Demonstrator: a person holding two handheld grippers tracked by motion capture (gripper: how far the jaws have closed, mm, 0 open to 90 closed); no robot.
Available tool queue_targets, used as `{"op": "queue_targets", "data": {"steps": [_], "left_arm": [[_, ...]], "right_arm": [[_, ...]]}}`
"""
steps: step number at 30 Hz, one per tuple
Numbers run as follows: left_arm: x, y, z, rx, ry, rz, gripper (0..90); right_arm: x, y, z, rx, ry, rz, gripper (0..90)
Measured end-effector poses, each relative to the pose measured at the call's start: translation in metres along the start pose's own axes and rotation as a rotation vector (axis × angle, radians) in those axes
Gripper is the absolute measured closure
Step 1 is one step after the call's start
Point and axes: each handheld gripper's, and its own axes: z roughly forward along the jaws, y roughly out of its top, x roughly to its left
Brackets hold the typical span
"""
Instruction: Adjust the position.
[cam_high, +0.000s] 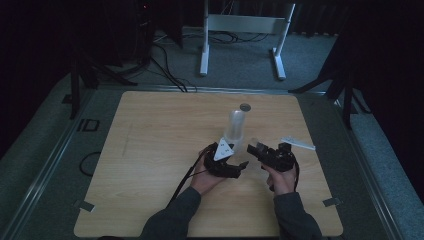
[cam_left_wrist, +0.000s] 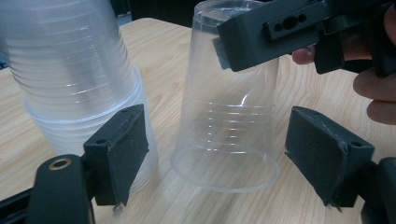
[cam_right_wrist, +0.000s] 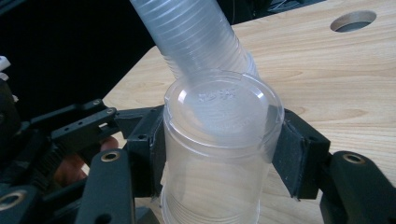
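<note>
A single clear plastic cup (cam_left_wrist: 226, 121) stands upside down on the wooden table (cam_high: 150, 150). My right gripper (cam_right_wrist: 222, 149) is shut on this cup (cam_right_wrist: 219, 140), its pads pressing both sides near the upturned base. My left gripper (cam_left_wrist: 224, 144) is open, its jaws wide on either side of the cup's rim without touching it. A tall leaning stack of clear cups (cam_left_wrist: 70, 70) stands just beside it, also upside down (cam_right_wrist: 196, 37). In the high view the stack (cam_high: 235, 125) rises behind my left gripper (cam_high: 239, 167) and right gripper (cam_high: 256, 149).
A round hole (cam_high: 245, 106) is cut in the table behind the stack. A flat white strip (cam_high: 298, 143) lies at the right of my right hand. A white stand (cam_high: 245, 25) and cables are on the floor beyond the far edge.
</note>
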Motion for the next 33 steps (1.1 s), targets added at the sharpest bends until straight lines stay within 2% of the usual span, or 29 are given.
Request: {"op": "queue_targets", "data": {"steps": [5, 11, 25, 33], "left_arm": [[-0.001, 0.0, 0.003, -0.01, -0.006, -0.009, 18.5], [-0.005, -0.001, 0.008, -0.01, -0.013, 0.004, 16.9], [-0.007, -0.004, 0.018, -0.003, -0.018, -0.019, 16.4], [-0.008, -0.006, 0.021, 0.002, -0.018, -0.018, 16.9]], "right_arm": [[-0.002, -0.001, 0.001, -0.003, 0.017, 0.021, 41.5], [-0.003, -0.002, 0.001, -0.008, 0.037, 0.047, 41.7], [-0.006, -0.003, -0.001, -0.024, 0.08, 0.09, 41.9], [-0.006, -0.003, 0.0, -0.023, 0.091, 0.094, 42.0]]}}
